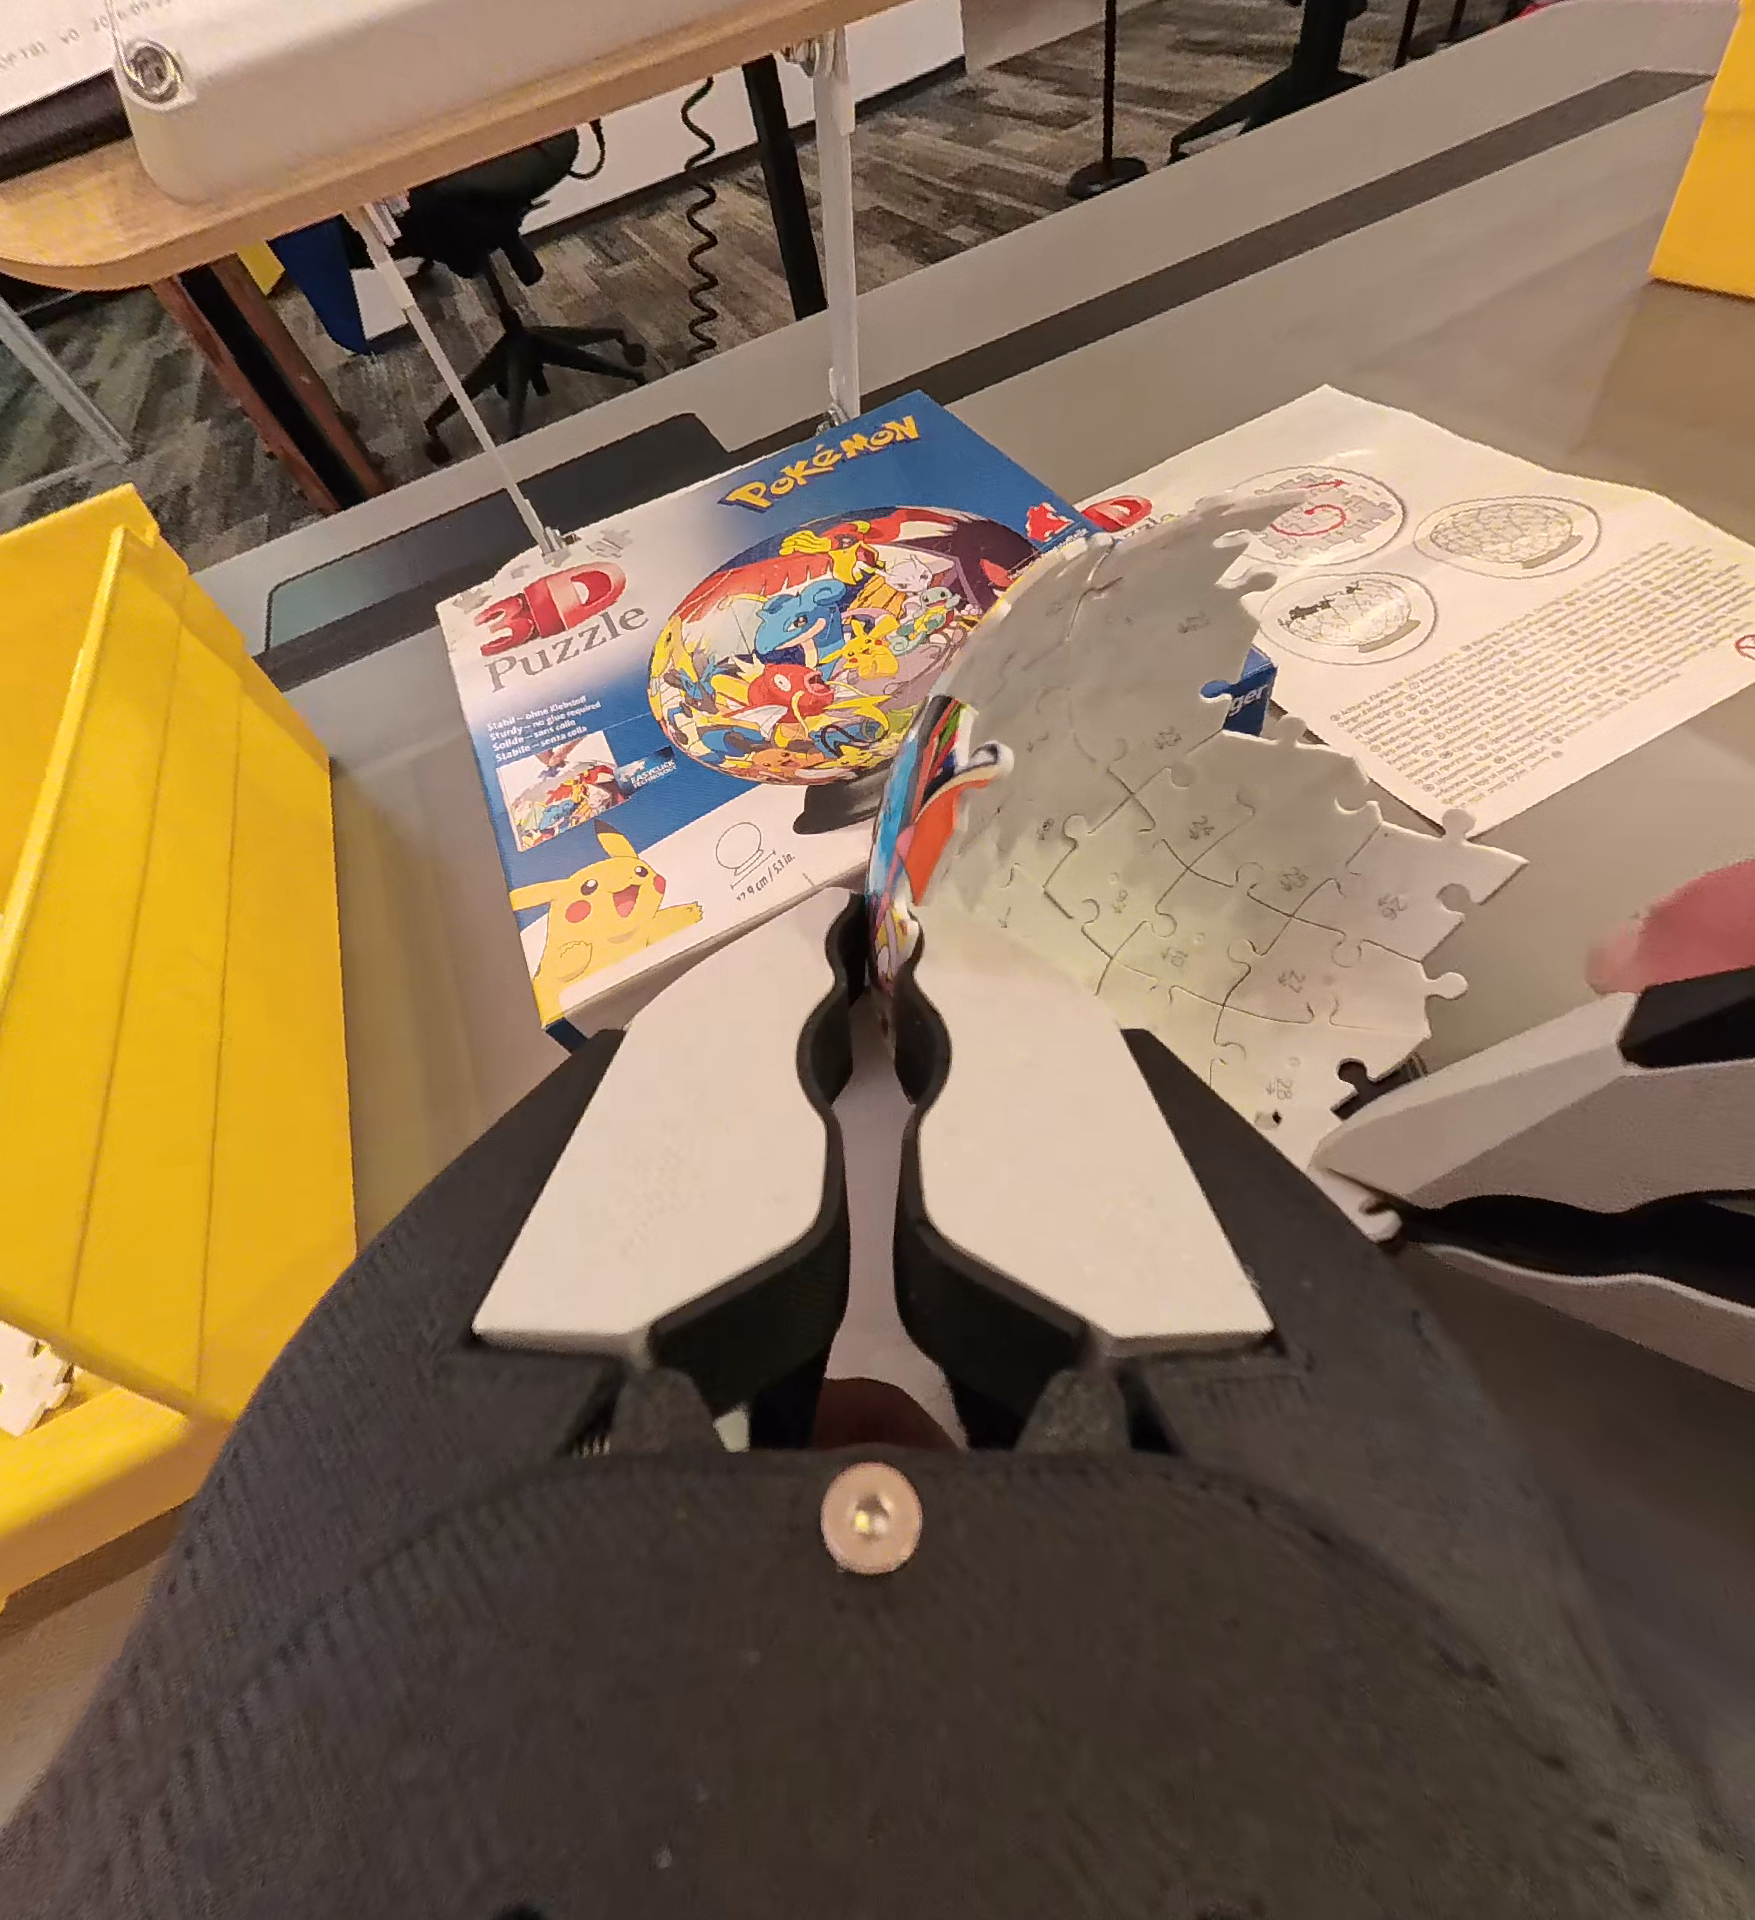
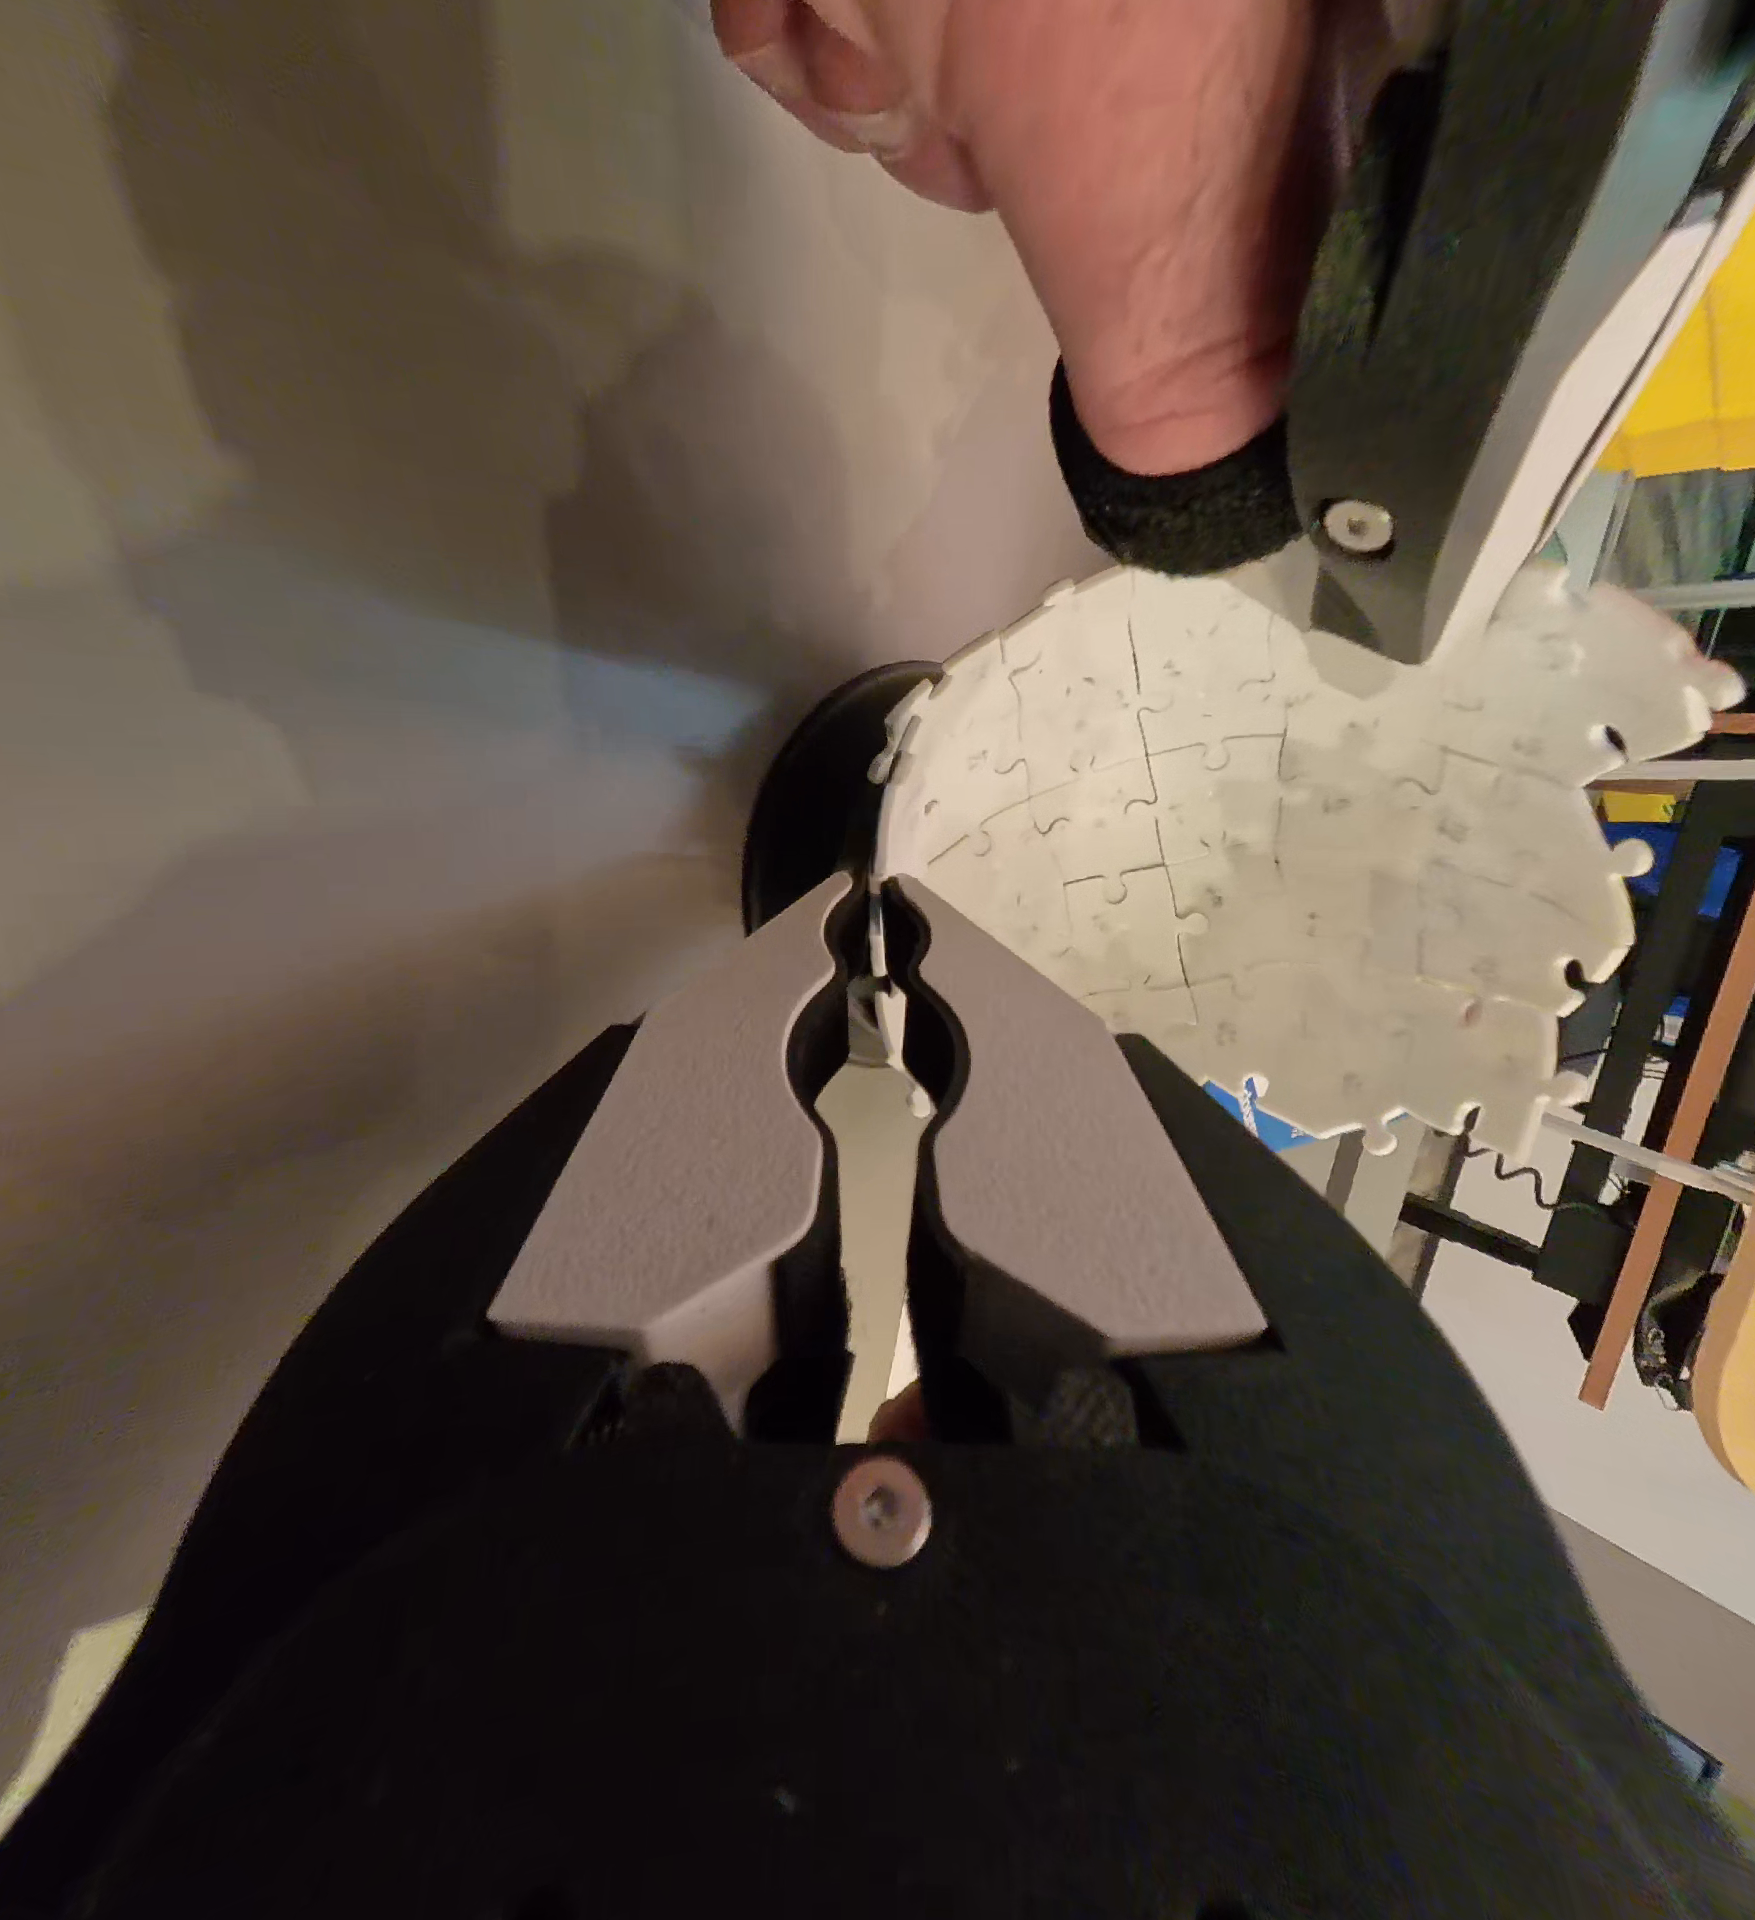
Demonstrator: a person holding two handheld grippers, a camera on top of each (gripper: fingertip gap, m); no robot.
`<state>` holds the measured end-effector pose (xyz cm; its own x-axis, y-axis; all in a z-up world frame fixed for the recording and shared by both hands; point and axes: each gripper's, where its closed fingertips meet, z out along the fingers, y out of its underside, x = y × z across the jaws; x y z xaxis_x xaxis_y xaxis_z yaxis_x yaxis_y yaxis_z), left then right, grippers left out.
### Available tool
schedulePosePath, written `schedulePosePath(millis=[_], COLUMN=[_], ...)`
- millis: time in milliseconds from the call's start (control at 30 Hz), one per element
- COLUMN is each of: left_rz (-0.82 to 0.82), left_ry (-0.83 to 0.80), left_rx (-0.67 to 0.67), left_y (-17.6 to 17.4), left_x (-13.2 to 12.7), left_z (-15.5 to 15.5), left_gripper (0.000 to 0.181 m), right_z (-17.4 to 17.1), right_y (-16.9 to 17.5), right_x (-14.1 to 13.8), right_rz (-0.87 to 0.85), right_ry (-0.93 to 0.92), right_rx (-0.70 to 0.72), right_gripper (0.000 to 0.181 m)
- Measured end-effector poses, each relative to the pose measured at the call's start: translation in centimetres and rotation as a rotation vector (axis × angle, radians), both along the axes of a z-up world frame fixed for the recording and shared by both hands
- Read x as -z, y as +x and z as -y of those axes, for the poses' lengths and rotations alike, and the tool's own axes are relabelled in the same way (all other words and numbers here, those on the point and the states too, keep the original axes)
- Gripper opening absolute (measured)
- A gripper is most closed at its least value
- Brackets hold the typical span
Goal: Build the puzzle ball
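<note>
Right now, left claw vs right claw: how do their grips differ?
Left claw clamps the rim of the half-built ball, where the printed outside shows. Right claw pinches a single thin piece edge-on beside the ball's rim; contact unclear. Both are closed on puzzle plastic.

grippers 2 | half-built puzzle ball 1 | puzzle box 1 | instruction sheet 1

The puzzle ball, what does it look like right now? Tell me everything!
The puzzle ball is only partly built: a curved shell with jagged, knobby edges. Its inside is pale grey, with small marks on the interlocked pieces; its outside shows bright colours. It is held up in the air. The left gripper pinches one edge and the right gripper another.
</note>
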<state>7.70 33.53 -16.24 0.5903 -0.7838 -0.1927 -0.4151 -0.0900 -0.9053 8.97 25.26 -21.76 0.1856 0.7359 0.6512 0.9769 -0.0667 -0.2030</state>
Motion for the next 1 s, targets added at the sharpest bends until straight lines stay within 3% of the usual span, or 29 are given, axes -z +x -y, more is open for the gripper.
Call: schedulePosePath(millis=[867, 1000], left_rz=[-0.001, -0.001], left_ry=[0.009, 0.01], left_rx=[-0.006, -0.005], left_y=[-0.1, -0.2], left_x=[-0.1, 0.0], left_z=[0.0, 0.0], left_gripper=[0.003, 0.003], right_z=[1.2, 1.5], right_y=[1.2, 1.1], right_x=[-0.5, -2.0], right_rz=[-0.049, -0.157], right_ry=[-0.034, -0.039], right_rx=[0.034, 0.082], right_gripper=[0.017, 0.013])
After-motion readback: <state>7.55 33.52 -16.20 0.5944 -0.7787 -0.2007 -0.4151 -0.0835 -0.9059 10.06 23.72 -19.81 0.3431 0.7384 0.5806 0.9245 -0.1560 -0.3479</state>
